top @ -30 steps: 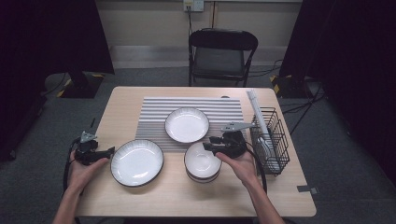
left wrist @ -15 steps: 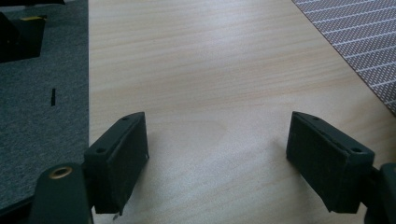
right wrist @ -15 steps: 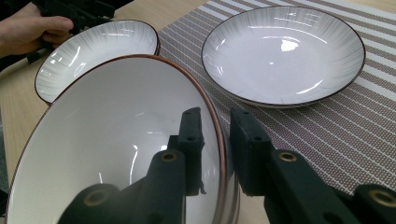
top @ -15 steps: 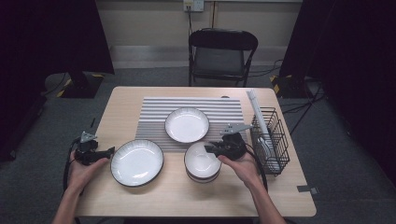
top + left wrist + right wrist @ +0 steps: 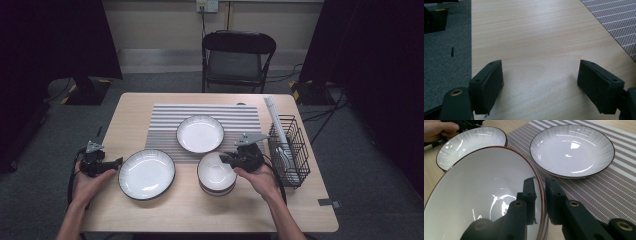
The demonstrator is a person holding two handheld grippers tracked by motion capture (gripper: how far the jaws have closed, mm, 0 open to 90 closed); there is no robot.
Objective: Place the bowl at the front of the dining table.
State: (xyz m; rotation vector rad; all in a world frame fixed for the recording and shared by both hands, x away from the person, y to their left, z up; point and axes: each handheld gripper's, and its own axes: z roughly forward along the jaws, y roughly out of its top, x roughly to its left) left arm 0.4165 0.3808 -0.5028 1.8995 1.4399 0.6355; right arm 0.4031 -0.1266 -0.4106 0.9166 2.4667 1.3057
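Your right gripper (image 5: 539,192), jaws just closed, pinches the rim of the white bowl (image 5: 481,202) at lower left, its mouth tipped up-left; your left gripper (image 5: 540,85) rests wide open.

The high view looks forward and down from above my side of the bench (image 5: 150,210), far enough to take in the folding chair (image 5: 237,57) beyond it. My left hand-held gripper (image 5: 540,82) view skims low and close over bare wood. My right hand-held gripper (image 5: 541,195) view sits right at the bowl (image 5: 481,202) rim; it shares the striped mat (image 5: 205,112) and plates beside that bowl with the high view.
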